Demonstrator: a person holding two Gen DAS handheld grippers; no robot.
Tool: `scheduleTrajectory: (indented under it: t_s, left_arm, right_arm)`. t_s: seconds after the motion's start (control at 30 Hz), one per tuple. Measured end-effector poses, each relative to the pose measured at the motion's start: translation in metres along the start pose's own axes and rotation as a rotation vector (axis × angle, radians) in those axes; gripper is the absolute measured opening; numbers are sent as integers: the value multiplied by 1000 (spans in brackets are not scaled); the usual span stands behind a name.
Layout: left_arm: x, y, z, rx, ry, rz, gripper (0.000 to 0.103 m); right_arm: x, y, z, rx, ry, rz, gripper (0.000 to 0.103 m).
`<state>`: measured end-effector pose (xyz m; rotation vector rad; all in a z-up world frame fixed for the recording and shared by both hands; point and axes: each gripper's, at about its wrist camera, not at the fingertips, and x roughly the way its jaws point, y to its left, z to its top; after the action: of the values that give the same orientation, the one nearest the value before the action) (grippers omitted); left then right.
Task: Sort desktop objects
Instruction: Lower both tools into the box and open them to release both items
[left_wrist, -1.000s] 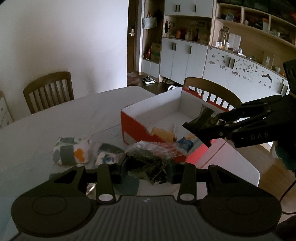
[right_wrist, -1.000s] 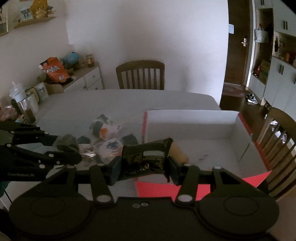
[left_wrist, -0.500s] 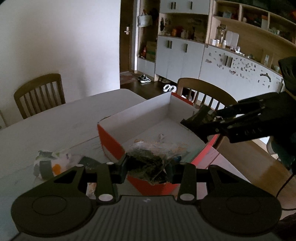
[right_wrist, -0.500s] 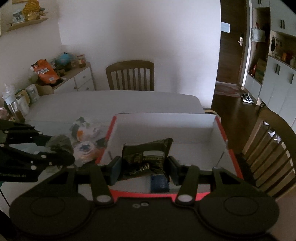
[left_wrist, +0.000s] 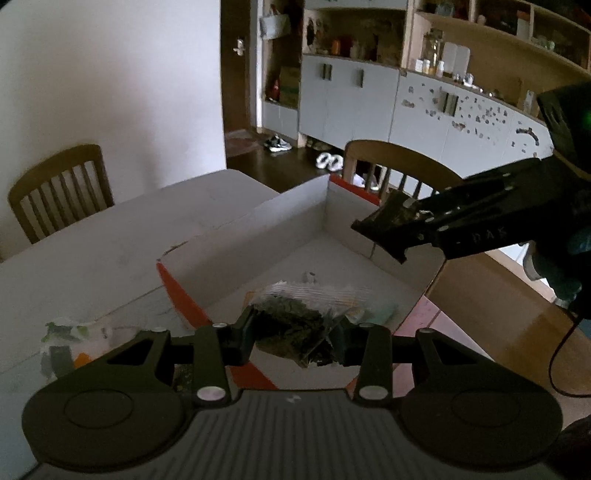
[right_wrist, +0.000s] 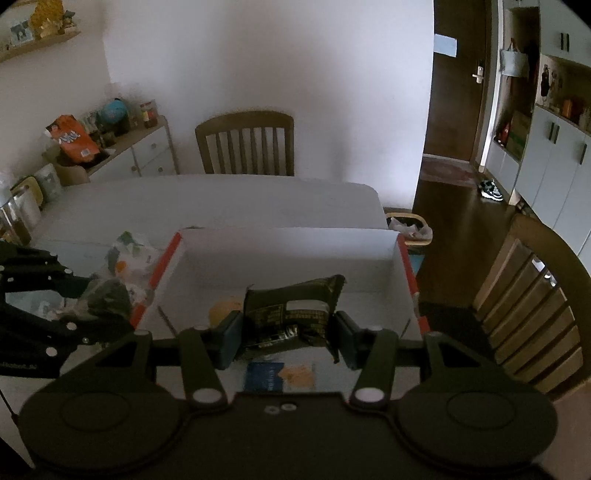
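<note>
Now, both hands are carrying over the box:
Landmark: red-and-white cardboard box (right_wrist: 288, 243) is sitting open on the table (right_wrist: 221, 199).
Change: both views are now looking down into the box; a second ago they were looking at the table short of its near red wall, so both hands are travelling over the box together.
Left gripper (left_wrist: 295, 338): fingers are pinching a clear bag of dark green dried stuff (left_wrist: 295, 328), hanging above the box's near end, just inside the red corner.
Right gripper (right_wrist: 286, 332): fingers are pinching a dark printed packet (right_wrist: 291, 314), hanging above the box floor, mid-box.
Grip: both pairs of jaws are holding steady on their loads, no opening.
In box already: blue packet (right_wrist: 264, 376) and orange item (right_wrist: 299, 376) are lying on the floor below the right gripper; a yellowish item (right_wrist: 223, 312) is lying further in.
Left outside: white patterned pouch (right_wrist: 129, 254) is waiting on the table just beside the box's left wall.
Meaning: transport is looking nearly done; release into the box is likely coming next, then the leftover pouch.
</note>
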<state>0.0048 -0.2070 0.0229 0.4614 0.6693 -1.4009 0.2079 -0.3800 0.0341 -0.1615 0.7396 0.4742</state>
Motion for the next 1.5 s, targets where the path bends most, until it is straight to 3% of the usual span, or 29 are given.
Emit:
scheduleTrajectory:
  t_s: [0.3,0.77,1.1,1.2,1.5]
  left_arm:
    - [47,-14,16,60,85,-34,40]
    - [109,-28,21,144,350,-62,41]
    - [129,-6,25,32,444,-147,41]
    - [135,2,27,20,456,-122,41]
    - [151,-7,21,111,517,-50,41]
  right_arm:
    - [32,-17,6,-16,52,3,53]
    - [78,-26,-4,-53,160,6,53]
    - [105,-22,-12,-80,256,13,53]
    - [110,-21,-10,-86,267,21,53]
    - [122,-16,-12,-100,319,18,53]
